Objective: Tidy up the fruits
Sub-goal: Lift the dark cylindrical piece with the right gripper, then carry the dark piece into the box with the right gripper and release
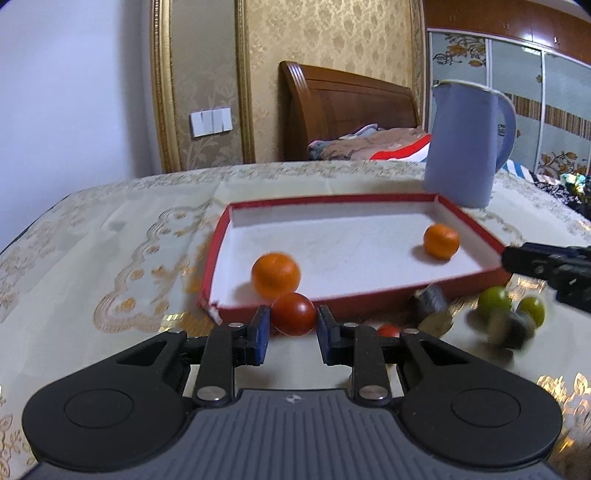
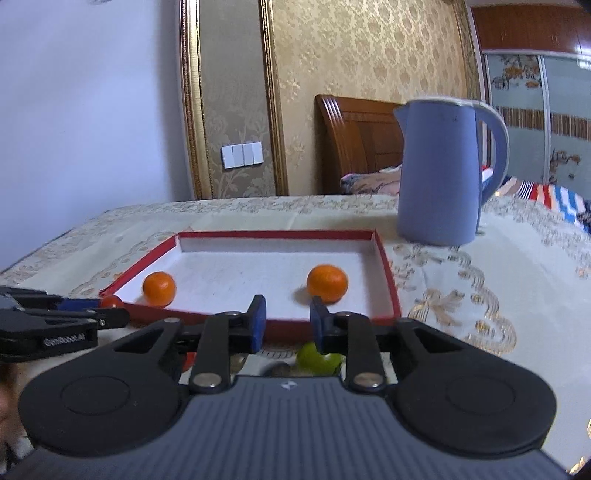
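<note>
Red tomato sits pinched in the left gripper, tilted down just before the red tray; the right gripper, nearby, has closed on nothing visible.

A plain pale wall fills the left of both views. Beside it runs a panel of gold damask wallpaper, split by gilt upright mouldings, with a white triple light switch mounted low on it. Beyond the far edge of the surface, which is draped in a cream cloth with gold embroidery, stands a dark wooden headboard with crumpled patterned bedding at its foot. At the far right is a wardrobe with floral glass sliding doors under a reddish wood top. The light is soft and even
</note>
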